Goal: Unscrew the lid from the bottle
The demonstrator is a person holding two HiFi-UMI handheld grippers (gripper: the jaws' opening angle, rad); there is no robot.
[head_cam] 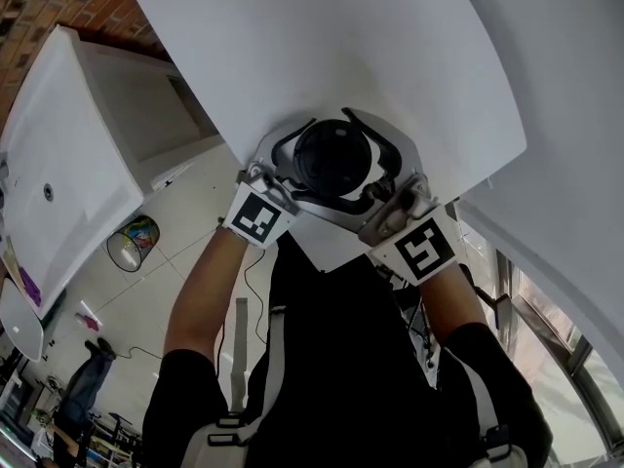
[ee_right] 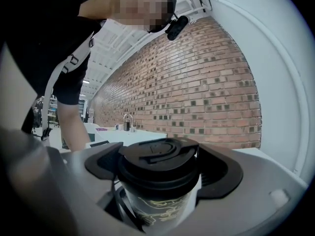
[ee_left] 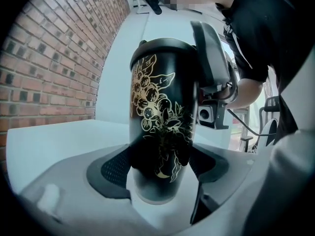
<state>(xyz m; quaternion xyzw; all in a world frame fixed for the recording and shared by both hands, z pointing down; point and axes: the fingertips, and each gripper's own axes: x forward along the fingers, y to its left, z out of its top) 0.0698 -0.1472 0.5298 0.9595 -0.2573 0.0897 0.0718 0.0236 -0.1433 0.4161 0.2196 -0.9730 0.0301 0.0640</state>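
Under and behind the bottle [ee_left: 160,127], a white table [head_cam: 322,47] is spreading out, and we are working over it. Closest to us, we are holding the bottle with both grippers. It is standing straight up, with its long side going up and down and the lid [ee_right: 157,154] sitting on top. We cannot tell if its bottom is touching the table.

The left gripper [ee_left: 162,168] is hugging the low part of the bottle. Its jaws are standing wide, because the bottle is fat, and both dark pads [ee_left: 115,168] are pressing on its sides. The right gripper [ee_right: 161,168] is sitting higher, at the top of the bottle. Its jaws are wide too, and they are squeezing the lid from both sides. Both grippers are just as near to the bottle.

We are thinking the lid is not off yet. For the next move, the right gripper should be turning around the bottle's up-and-down line, with the left one holding the body so it cannot spin. If the left pads are slipping, the whole bottle will be turning and the lid will not be coming loose.

Far behind the bottle, a brick wall [ee_left: 54,58] is running along the room.
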